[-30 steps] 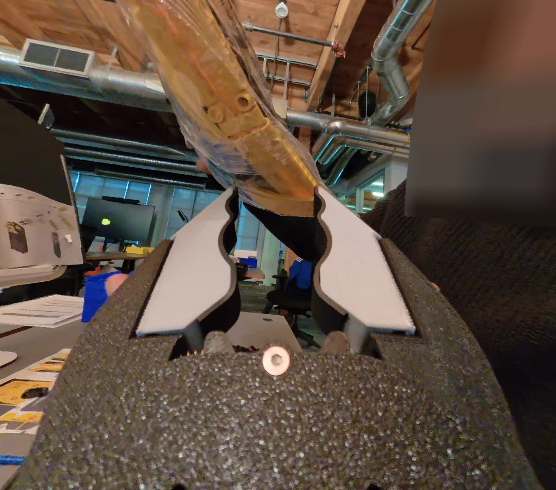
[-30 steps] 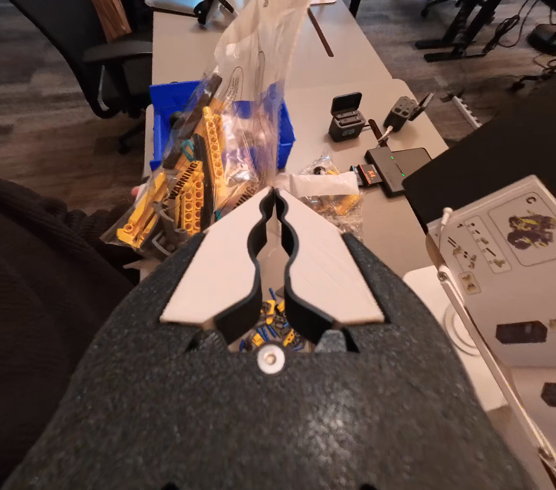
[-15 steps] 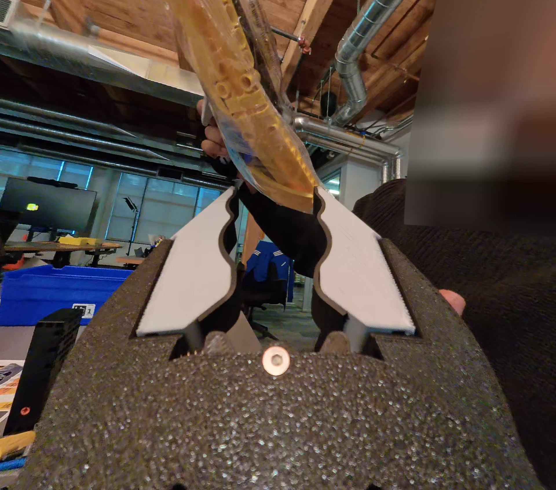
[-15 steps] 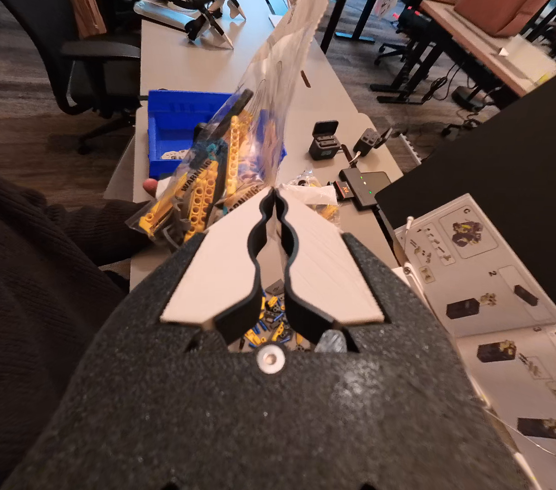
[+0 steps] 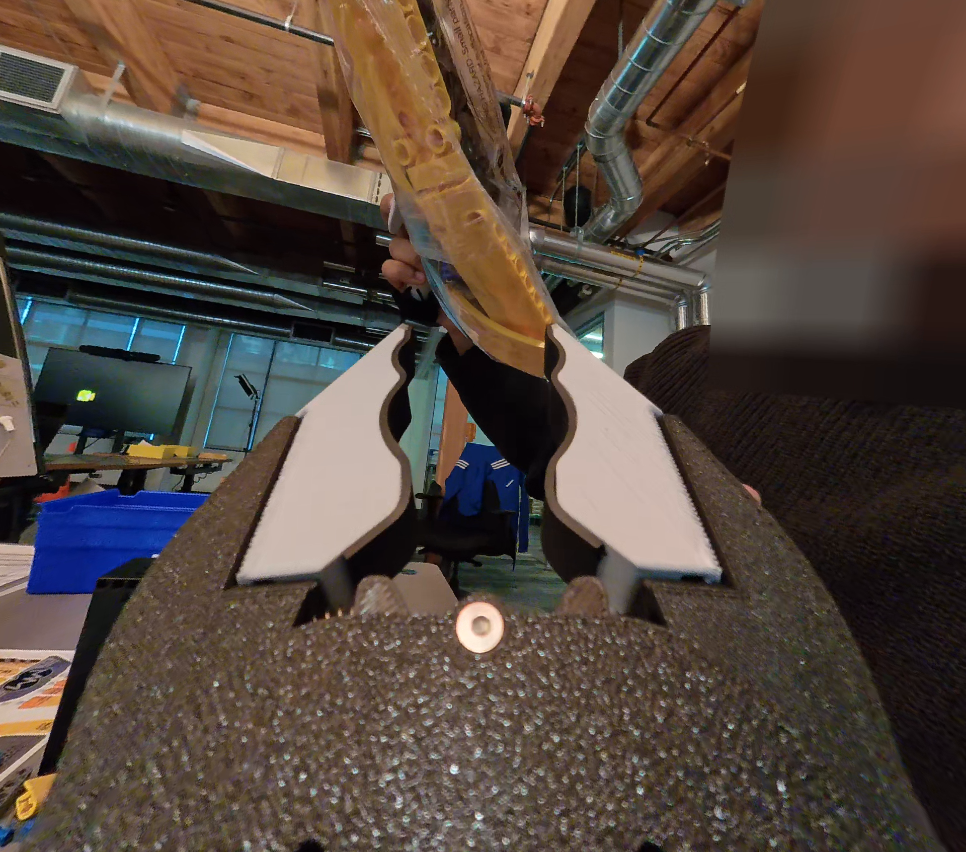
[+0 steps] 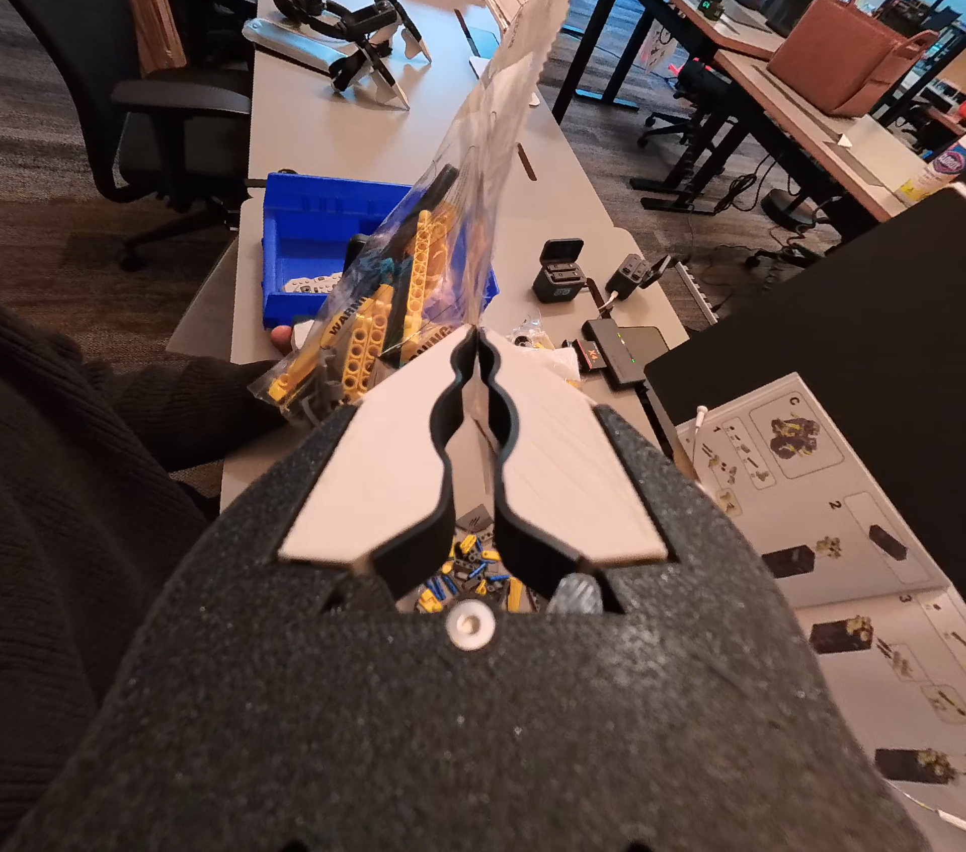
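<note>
A clear plastic bag (image 6: 397, 299) of yellow and grey building pieces is held up between both grippers above a grey table (image 6: 313, 136). My right gripper (image 6: 476, 330) is shut on the thin film at the bag's side edge, and the bag's torn top stands up beyond it. My left gripper (image 5: 476, 330) points up at the ceiling. Its jaws stand a bag's thickness apart, with the bag's thick lower end (image 5: 486, 304) between the tips. A hand (image 5: 402, 262) shows behind the bag in the left wrist view. A thumb (image 6: 282, 335) and dark sleeve show by the bag's bottom corner.
A blue bin (image 6: 313, 225) sits on the table behind the bag. Loose small pieces (image 6: 470, 565) lie under my right gripper. An open instruction booklet (image 6: 815, 539), a black panel (image 6: 836, 330), small black cases (image 6: 559, 272) and another small bag (image 6: 528, 335) lie to the right. Some 15 cm of space lies between my two pairs of fingers.
The right wrist view has tilted up, showing more of the far desks, and the bag film stands taller. The left wrist view has swung, and the blue bin came into sight. Both grips are unchanged.
</note>
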Demonstrator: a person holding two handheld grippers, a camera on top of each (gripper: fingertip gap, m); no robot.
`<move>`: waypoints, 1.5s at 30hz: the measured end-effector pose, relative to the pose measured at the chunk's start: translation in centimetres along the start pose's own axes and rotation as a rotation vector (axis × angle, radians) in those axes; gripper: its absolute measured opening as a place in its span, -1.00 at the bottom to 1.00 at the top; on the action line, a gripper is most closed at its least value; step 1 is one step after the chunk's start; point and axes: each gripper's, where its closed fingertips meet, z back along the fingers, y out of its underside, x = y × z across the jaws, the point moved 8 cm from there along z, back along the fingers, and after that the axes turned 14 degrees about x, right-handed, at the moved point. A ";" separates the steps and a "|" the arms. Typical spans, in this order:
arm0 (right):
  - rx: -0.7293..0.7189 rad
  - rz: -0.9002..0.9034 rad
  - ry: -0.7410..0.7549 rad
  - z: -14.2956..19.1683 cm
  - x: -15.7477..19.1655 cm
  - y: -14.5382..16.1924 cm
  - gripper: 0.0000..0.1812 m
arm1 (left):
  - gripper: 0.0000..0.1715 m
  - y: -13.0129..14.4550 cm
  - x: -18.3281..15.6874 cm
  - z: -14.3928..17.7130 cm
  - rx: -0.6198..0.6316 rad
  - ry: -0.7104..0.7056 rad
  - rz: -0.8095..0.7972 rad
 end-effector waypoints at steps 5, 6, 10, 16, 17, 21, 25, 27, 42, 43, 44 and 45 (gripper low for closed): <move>-0.007 0.007 0.004 -0.1 -0.1 -0.3 -1.00 | -0.44 0.0 0.1 0.0 0.004 -0.010 0.002; -0.008 0.008 0.005 -0.1 -0.1 -0.3 -1.00 | -0.44 0.0 0.1 0.0 0.004 -0.011 0.002; -0.011 0.014 0.015 -0.2 0.0 -0.6 -1.00 | -0.43 0.0 0.2 0.1 -0.003 -0.013 0.007; -0.018 0.021 0.022 -0.1 0.2 -0.9 -1.00 | -0.44 0.0 0.4 0.2 -0.002 -0.021 0.017; -0.020 0.023 0.024 -0.1 0.3 -1.0 -1.00 | -0.44 0.0 0.4 0.2 0.000 -0.024 0.021; -0.034 0.040 0.040 0.1 0.5 -1.3 -1.00 | -0.44 0.1 0.8 0.3 0.008 -0.055 0.031; -0.042 0.047 0.043 0.1 0.8 -1.3 -1.00 | -0.44 0.1 0.9 0.3 0.006 -0.056 0.037; -0.042 0.048 0.045 0.1 0.8 -1.3 -1.00 | -0.44 0.1 0.9 0.4 0.004 -0.057 0.037; -0.085 0.097 0.032 0.3 1.8 -2.0 -1.00 | -0.44 0.1 1.1 0.5 0.002 -0.060 0.044; -0.087 0.100 0.032 0.3 1.9 -2.1 -1.00 | -0.44 0.1 1.1 0.5 0.003 -0.061 0.044; -0.089 0.104 0.031 0.4 2.0 -2.2 -1.00 | -0.44 0.1 1.1 0.5 0.004 -0.061 0.044; -0.092 0.108 0.030 0.4 2.1 -2.2 -1.00 | -0.44 0.1 1.1 0.5 0.006 -0.062 0.044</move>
